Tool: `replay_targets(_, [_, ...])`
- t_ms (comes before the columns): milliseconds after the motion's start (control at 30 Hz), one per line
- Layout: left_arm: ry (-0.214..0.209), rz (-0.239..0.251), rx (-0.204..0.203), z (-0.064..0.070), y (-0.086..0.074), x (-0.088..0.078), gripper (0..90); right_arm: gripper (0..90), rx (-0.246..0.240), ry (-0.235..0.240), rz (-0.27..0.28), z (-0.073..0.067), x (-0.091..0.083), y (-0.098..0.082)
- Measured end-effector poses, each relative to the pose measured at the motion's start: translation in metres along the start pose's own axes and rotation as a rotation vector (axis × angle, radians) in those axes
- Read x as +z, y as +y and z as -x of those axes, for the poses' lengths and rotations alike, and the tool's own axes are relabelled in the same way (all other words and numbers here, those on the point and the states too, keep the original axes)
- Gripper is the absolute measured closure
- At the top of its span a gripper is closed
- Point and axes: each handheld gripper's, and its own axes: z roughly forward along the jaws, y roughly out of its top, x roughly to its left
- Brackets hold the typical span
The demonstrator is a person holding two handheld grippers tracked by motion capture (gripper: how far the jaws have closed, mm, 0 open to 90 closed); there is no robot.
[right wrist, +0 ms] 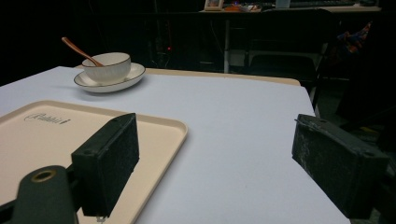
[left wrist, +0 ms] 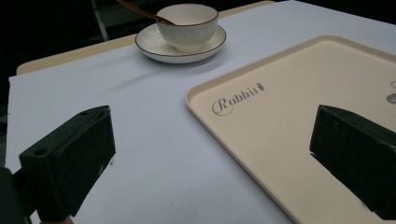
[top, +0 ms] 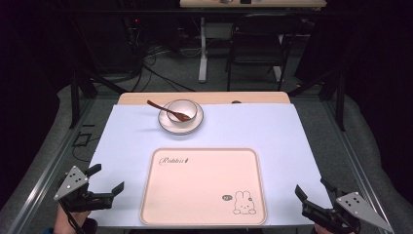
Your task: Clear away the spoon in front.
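Observation:
A cream tray (top: 195,190) with a rabbit drawing lies at the front middle of the table, with nothing on it. Behind it a white bowl (top: 185,108) stands on a white saucer (top: 168,127), and a brown wooden spoon (top: 158,106) rests in the bowl with its handle pointing left. My left gripper (top: 108,178) hovers open left of the tray, its jaws wide apart around nothing. My right gripper (top: 311,186) stands open right of the tray, near the table's front right corner. In the left gripper view the tray (left wrist: 289,116) lies between and ahead of the jaws.
A pale lavender sheet (top: 272,131) covers the tabletop, with a strip of bare wood (top: 146,99) along the far edge. A black chair (top: 255,44) and a desk leg (top: 202,48) stand on the floor beyond the table. Metal rails (top: 53,161) run along both sides.

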Motion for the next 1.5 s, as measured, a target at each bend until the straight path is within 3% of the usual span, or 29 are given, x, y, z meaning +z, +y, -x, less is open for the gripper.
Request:
replay_targets(367, [0.016,-0.033,-0.008,-0.0008,0.0013,0.0003,0.1,13.8,-0.004,-0.004,-0.008,0.0001,0.0005,0.0003])
replay_targets(767, [0.015,-0.032,-0.006,-0.0011,0.0014,0.0021,0.1,13.8,0.005,-0.001,-0.007,0.0004,0.0002,0.0])
replay_targets(1300, [0.064,-0.035,0.014,0.0012,0.0044,0.0008,0.1,13.8,0.005,-0.003,-0.008,0.0003,0.0003,0.0])
replay_targets(1500, [0.053,-0.044,0.012,0.0037,0.0082,0.0013,3.1,13.8,0.004,-0.005,-0.008,0.0003,-0.0001,0.0])
